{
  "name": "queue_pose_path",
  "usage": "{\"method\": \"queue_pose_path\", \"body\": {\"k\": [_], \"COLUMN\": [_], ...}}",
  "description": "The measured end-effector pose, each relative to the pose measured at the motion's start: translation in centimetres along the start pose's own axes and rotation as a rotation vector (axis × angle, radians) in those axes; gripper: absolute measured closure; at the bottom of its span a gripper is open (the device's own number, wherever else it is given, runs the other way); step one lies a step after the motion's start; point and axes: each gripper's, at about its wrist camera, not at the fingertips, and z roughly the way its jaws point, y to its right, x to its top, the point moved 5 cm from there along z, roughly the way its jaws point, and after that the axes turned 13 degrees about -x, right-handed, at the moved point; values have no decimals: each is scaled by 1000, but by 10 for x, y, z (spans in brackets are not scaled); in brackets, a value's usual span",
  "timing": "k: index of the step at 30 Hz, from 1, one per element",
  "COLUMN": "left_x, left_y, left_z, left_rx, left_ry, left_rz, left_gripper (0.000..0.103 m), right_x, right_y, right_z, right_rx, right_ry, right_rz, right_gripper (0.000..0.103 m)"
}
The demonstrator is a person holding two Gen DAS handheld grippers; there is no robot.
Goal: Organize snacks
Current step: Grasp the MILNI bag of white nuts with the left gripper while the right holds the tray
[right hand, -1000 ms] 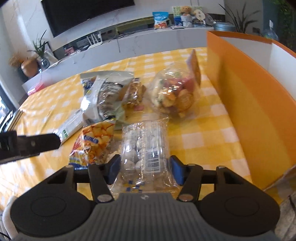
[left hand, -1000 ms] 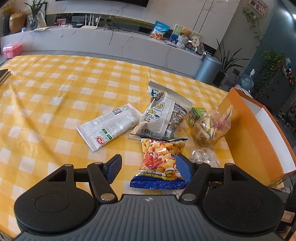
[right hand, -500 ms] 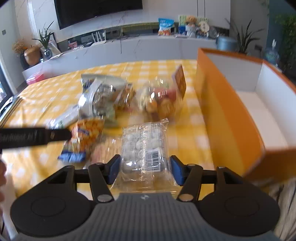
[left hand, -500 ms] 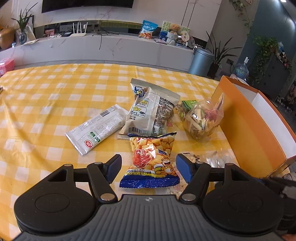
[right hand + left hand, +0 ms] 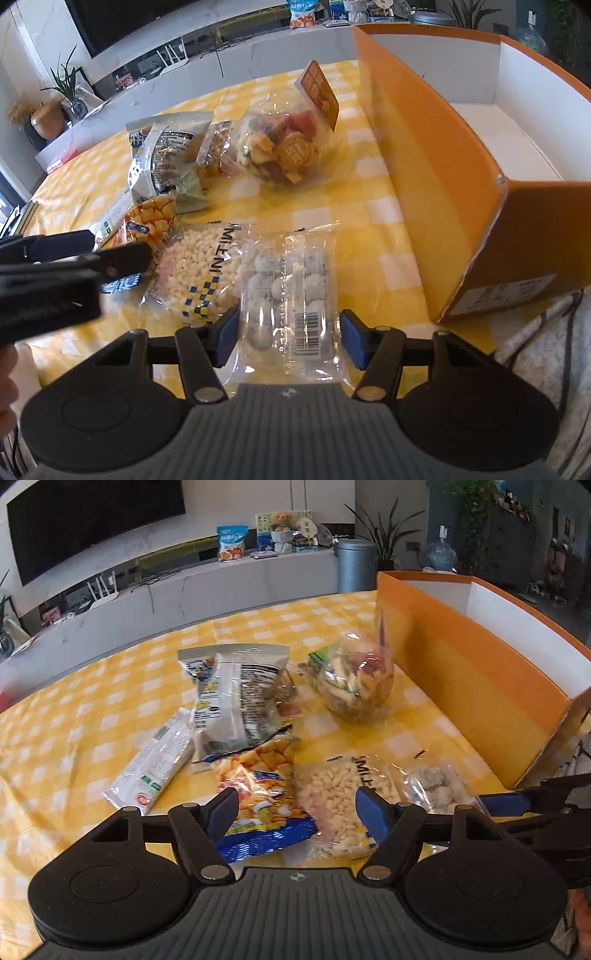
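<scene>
My left gripper (image 5: 297,808) hangs over the orange puffed-snack bag (image 5: 258,786) and the clear bag of white puffs (image 5: 343,790). Its jaws are opening and the pads press on neither bag. My right gripper (image 5: 290,334) is shut on the clear pack of speckled candies (image 5: 288,295), holding it by its side edges just above the cloth. To its right stands the orange box (image 5: 443,147), white inside. Farther back lie a round bag of mixed biscuits (image 5: 280,147), a silver-white bag (image 5: 236,698) and a long white packet (image 5: 155,768).
The yellow checked tablecloth (image 5: 92,709) covers the table, whose near edge is right under both grippers. The left gripper's fingers (image 5: 122,258) reach in from the left in the right wrist view. A striped cloth (image 5: 546,339) lies by the box's near corner. A long white console stands behind.
The left gripper swung right and its jaws widened; the white-puff bag now lies between them. The right gripper carried the candy pack right, toward the box's near corner.
</scene>
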Motion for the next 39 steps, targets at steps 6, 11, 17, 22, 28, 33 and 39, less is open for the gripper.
{"method": "queue_pose_path", "body": {"k": [6,11,17,22,28,33,39], "left_x": [2,-7,-18,-14,-7,-6,-10], "left_y": [14,12,14,8,12,7,6], "left_z": [-17,-11,14,30,52,58,55], "left_rx": [-138,-225,-158,-24,3,28,22], "left_ry": [54,4,-79,-71,-116,-109,-100], "left_rz": [25,-16,-62,-172,-220,-280,-278], "left_gripper": [17,15,15,14,6,5,12], "right_x": [1,-2,-14,-13,-11,-12,-10], "right_y": [-1,-2,3,2,2,2,1], "right_z": [0,-5,-21,-15,-11,-12,-13], "right_rx": [-21,-58,-48,-50,-38,-25,-20], "right_ry": [-1,5,27,30,24,27,28], "right_rz": [-25,-87,-168,-167,-144,-142,-134], "right_gripper": [46,50,53,52,52,52,52]}}
